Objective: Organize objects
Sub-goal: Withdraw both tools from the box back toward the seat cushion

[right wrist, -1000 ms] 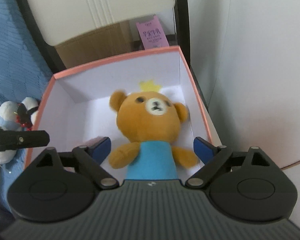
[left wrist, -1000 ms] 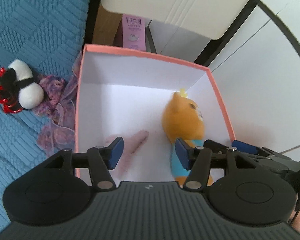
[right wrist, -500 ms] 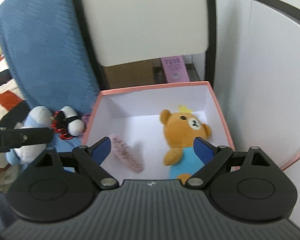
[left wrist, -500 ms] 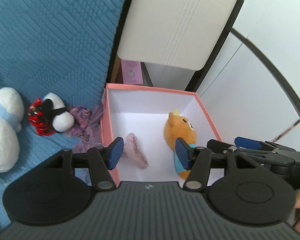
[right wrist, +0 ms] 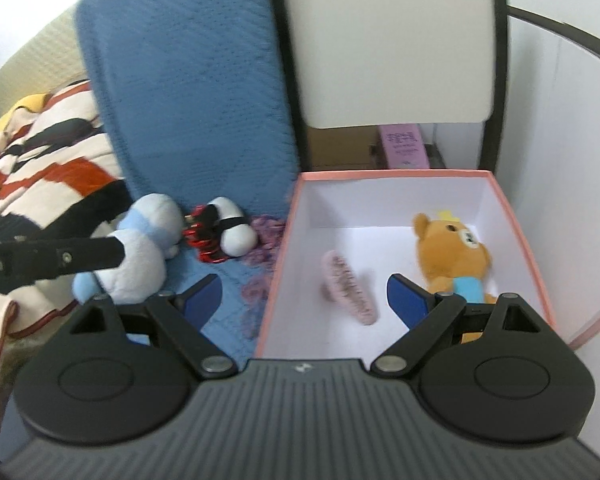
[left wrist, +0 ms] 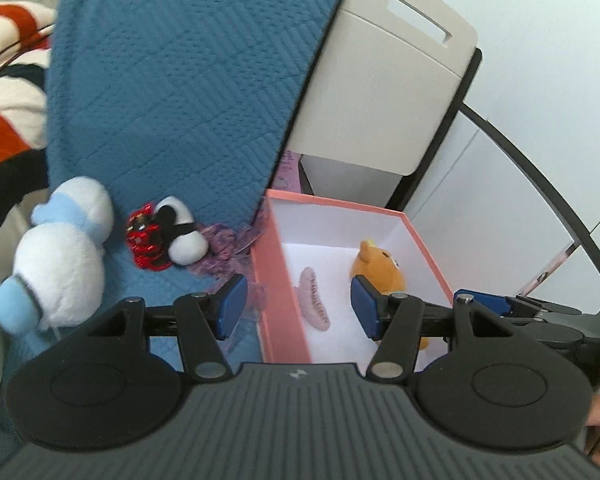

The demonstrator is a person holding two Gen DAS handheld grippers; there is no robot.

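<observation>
Both tongs have pulled back from the pink box (right wrist: 516, 216), left tongs (left wrist: 296, 306) and right tongs (right wrist: 306, 294) wide open and empty, bear (right wrist: 452, 252) and hair clip (right wrist: 350, 288) inside, while the white plush (left wrist: 64, 256) on the blue blanket (left wrist: 180, 80) could roll off a loose pinch.

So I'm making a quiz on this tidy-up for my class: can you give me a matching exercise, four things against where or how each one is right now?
Things:
1. bear
2. hair clip
3. white plush
4. left claw

Places or states:
A. on the blue cover, outside the box
B. in the box, right side
C. open, holding nothing
D. in the box, left of the bear

Pairs: 1-B, 2-D, 3-A, 4-C
</observation>
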